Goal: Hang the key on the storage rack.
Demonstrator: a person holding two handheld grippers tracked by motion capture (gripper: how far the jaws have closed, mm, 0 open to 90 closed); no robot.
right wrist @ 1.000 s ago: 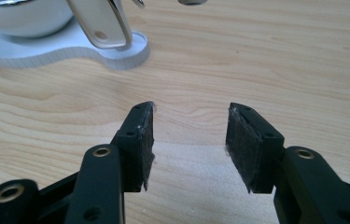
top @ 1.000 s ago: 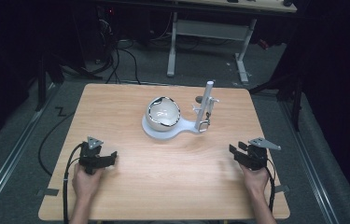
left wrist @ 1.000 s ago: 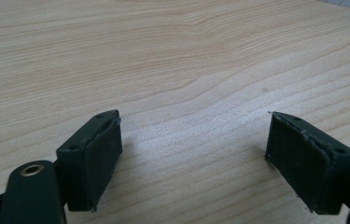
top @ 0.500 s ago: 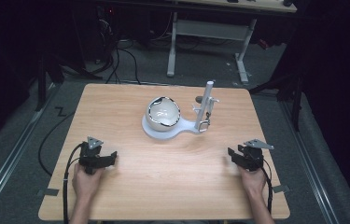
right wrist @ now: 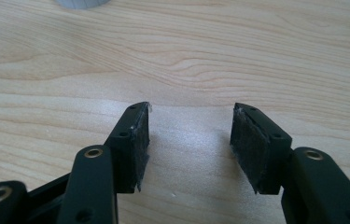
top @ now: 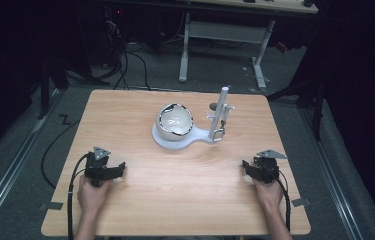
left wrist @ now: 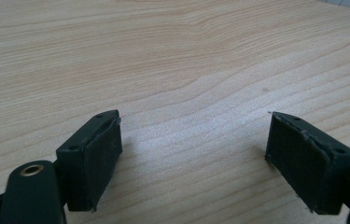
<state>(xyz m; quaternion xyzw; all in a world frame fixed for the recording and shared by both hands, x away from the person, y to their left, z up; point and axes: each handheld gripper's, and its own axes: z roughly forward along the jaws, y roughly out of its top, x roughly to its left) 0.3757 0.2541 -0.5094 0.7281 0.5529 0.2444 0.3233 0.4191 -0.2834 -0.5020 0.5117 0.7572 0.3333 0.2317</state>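
**Barely started: both grippers wait near the front of the bench**

Here we stand at the very beginning of the work, as far as we can judge. Our left gripper (top: 117,170) rests low on the bench (top: 125,115) at the front left, and our right gripper (top: 247,166) sits at the front right, both well apart from the white stand (top: 175,141) in the middle.

In the left gripper view the fingers (left wrist: 99,161) are spread wide with nothing but bare wood between them. In the right gripper view the fingers (right wrist: 133,144) have just been opening and now stand fairly wide too, again with only wood grain between them. Neither gripper holds or touches anything.

The stand sits toward the far centre of the bench. It is a flat white base with a round bowl-like shell (top: 175,121) on its left part and an upright white post (top: 221,112) on its right part, with a small metal fitting low on the post. From the high view we cannot tell what lies inside the shell or how the fitting is fixed.

So, nothing on the stand looks disturbed, and we judge that all of the handling is left: reaching forward to the stand, closing on whichever part is wanted, and working it. The open fingers suit that first reach.
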